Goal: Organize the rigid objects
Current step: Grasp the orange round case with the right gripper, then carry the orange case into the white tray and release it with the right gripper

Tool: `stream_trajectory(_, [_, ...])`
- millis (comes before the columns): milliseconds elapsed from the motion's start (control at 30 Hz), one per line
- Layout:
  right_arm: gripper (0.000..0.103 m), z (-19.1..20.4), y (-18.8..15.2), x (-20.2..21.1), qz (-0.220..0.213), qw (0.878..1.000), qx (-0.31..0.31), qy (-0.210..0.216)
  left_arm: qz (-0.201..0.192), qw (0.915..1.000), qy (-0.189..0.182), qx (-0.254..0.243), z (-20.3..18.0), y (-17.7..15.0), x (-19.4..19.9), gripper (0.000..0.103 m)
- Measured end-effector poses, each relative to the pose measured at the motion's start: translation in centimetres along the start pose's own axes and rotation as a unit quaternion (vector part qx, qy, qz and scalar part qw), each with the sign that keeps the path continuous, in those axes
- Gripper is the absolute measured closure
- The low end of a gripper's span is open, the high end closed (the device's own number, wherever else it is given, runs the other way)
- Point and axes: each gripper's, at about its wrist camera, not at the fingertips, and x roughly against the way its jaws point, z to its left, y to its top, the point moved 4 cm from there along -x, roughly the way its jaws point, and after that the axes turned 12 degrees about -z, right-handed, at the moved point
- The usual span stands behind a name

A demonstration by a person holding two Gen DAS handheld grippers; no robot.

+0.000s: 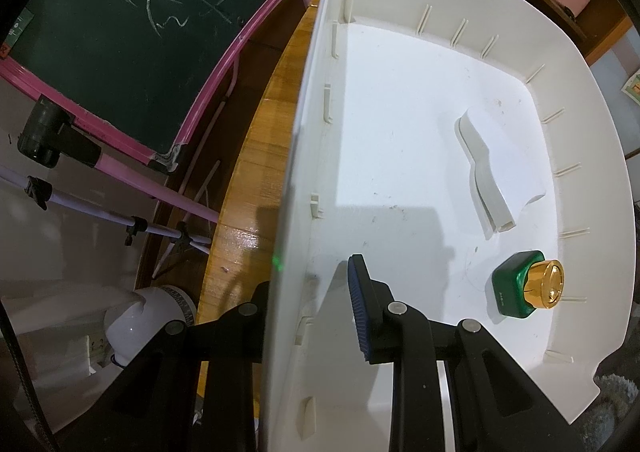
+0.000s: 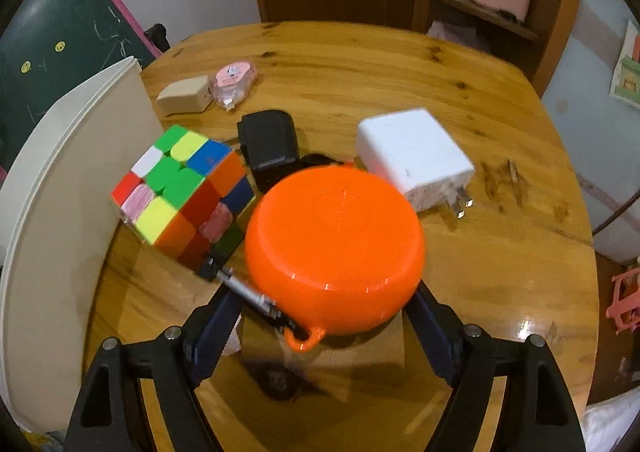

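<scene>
Orange round case [image 2: 334, 248] sits between the wide-apart right tongs [image 2: 320, 316] on the bench [image 2: 400, 64], unsorted like the cube [image 2: 182, 192] and charger [image 2: 414, 156], while left tongs [image 1: 310, 304] clamp the white bin [image 1: 288, 188] holding a green bottle [image 1: 520, 288].

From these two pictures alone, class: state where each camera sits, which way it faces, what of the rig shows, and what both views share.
Left wrist: on the left gripper, looking steeply down into the white bin; its fingers clamp the bin's wall.
Right wrist: on the right gripper, looking down at the wooden table; open fingers flank the orange round case.
Shared: bin, table, chalkboard.
</scene>
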Motion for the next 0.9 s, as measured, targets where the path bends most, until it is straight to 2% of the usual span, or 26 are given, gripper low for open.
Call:
stream_trajectory(67, [0.019,0.2,0.2,-0.4,-0.004,1.0,0.012,-0.006,0.0,1.0,0.001,0.0,0.0,0.0,0.0,0.074])
stream_trajectory(367, [0.018,-0.2,1.1,-1.3,-0.031,0.999,-0.021,-0.032,0.001,1.0,0.004,0.0,-0.2,-0.1,0.1,0.074])
stream_trajectory(667, [0.018,-1.2,1.8,-1.6,-0.05,0.995,-0.083,-0.032,0.001,1.0,0.004,0.0,-0.2,-0.3,0.2,0.074])
stream_trajectory(767, [0.022,-1.4,1.9,-1.4,-0.06,0.993,-0.096,-0.03,0.001,1.0,0.004,0.0,-0.1,-0.3,0.3,0.074])
stream_trajectory(900, [0.022,-1.6,1.7,-1.1,-0.061,0.992,-0.105,-0.03,0.001,1.0,0.004,0.0,-0.1,-0.3,0.3,0.074])
